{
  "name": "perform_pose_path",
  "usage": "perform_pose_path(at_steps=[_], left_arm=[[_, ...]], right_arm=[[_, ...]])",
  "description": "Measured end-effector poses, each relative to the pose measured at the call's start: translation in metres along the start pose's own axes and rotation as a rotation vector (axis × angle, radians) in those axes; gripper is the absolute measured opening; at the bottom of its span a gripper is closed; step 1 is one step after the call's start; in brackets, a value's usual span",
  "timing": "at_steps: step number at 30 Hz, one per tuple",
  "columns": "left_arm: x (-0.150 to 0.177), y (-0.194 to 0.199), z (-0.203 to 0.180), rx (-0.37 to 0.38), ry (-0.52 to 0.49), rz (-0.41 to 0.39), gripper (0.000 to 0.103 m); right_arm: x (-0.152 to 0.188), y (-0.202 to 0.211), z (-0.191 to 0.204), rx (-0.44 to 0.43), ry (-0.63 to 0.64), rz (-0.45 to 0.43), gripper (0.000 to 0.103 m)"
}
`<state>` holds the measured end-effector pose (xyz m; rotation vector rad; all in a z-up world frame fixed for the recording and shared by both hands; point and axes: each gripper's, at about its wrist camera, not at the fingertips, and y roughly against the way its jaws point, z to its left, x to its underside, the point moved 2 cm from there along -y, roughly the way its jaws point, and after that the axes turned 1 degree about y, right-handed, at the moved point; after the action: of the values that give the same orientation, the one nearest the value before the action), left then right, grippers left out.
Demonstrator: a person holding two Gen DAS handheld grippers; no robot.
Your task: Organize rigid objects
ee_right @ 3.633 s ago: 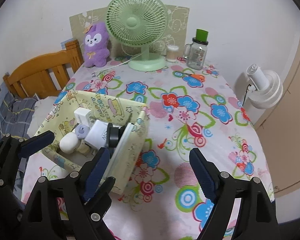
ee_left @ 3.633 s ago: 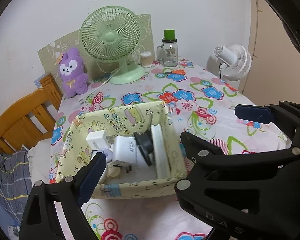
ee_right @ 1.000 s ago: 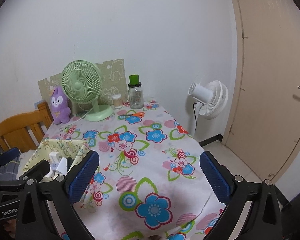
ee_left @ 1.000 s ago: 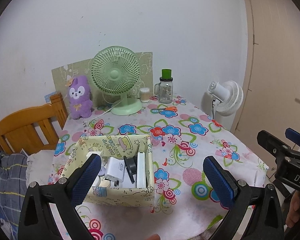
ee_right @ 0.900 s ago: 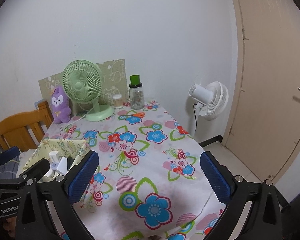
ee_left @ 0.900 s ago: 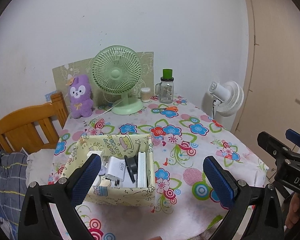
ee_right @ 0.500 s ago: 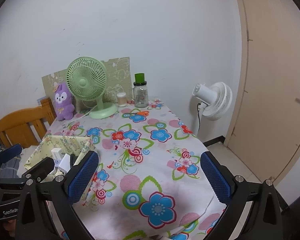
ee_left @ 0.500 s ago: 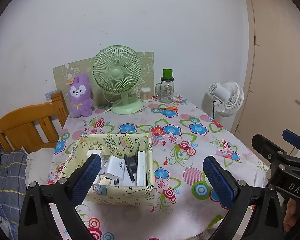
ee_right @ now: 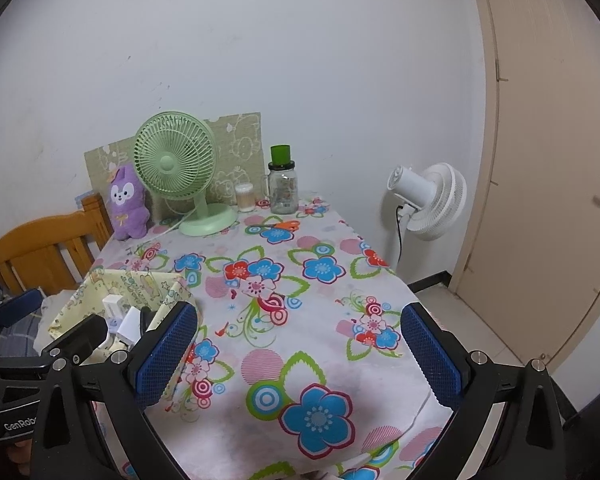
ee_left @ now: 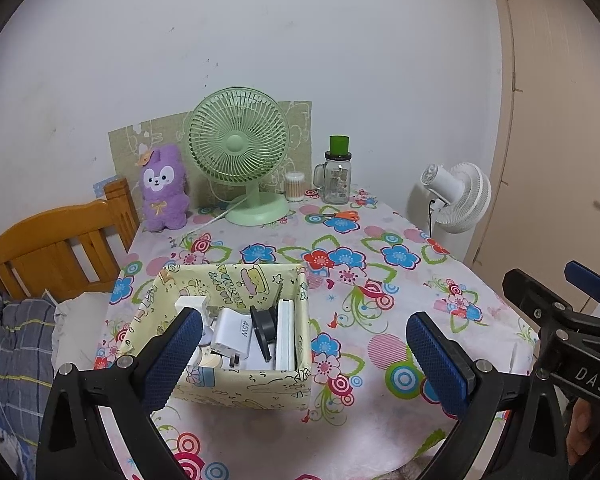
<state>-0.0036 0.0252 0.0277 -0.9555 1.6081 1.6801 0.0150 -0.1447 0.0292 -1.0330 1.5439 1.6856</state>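
A yellow patterned box [ee_left: 236, 384] stands on the floral table near its front left; it also shows in the right wrist view [ee_right: 140, 280]. Inside it are a white 45W charger [ee_left: 233, 332], a white plug block [ee_left: 191, 304], a black round part [ee_left: 260, 330] and a flat white slab [ee_left: 285, 332]. My left gripper [ee_left: 304, 354] is open and empty, held back from the table's front edge. My right gripper [ee_right: 298, 350] is open and empty to the right of the box, and it shows at the right edge of the left wrist view [ee_left: 560, 316].
At the back stand a green desk fan [ee_left: 240, 152], a purple plush [ee_left: 164, 188], a glass jar with a green lid [ee_left: 337, 172] and a cotton swab tub [ee_left: 294, 186]. Orange scissors [ee_left: 340, 215] lie nearby. A wooden chair [ee_left: 56, 244] is left, a white fan [ee_left: 458, 196] and door right.
Since 3.6 s ago both grippers have pulled back and up from the box. In the last second they have hardly moved.
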Motion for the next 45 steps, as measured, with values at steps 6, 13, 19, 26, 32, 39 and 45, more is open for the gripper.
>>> perform_pose_path(at_steps=[6,13,19,26,32,39,45], left_arm=[[-0.001,0.0,-0.001,0.005,-0.003,-0.001,0.103],[-0.003,-0.002,0.004,0.002,0.013,0.0,0.103],[-0.003,-0.001,0.004,0.007,0.015,-0.003,0.103],[-0.003,0.0,0.005,0.007,0.009,0.0,0.103],[-0.002,0.001,0.004,0.003,0.0,-0.007,0.103],[0.0,0.002,0.005,0.012,-0.002,-0.008,0.103],[0.0,0.003,0.006,0.012,-0.004,-0.012,0.103]], right_arm=[[0.0,-0.004,0.001,0.002,0.01,0.012,0.103],[-0.001,-0.004,0.004,0.011,0.022,0.007,0.103],[0.0,-0.003,0.007,0.032,0.031,-0.004,0.103],[0.001,0.0,0.008,0.039,0.04,-0.006,0.103],[0.001,0.001,0.008,0.036,0.037,-0.006,0.103],[0.002,0.005,0.007,0.039,0.035,-0.014,0.103],[0.003,0.005,0.008,0.035,0.033,-0.015,0.103]])
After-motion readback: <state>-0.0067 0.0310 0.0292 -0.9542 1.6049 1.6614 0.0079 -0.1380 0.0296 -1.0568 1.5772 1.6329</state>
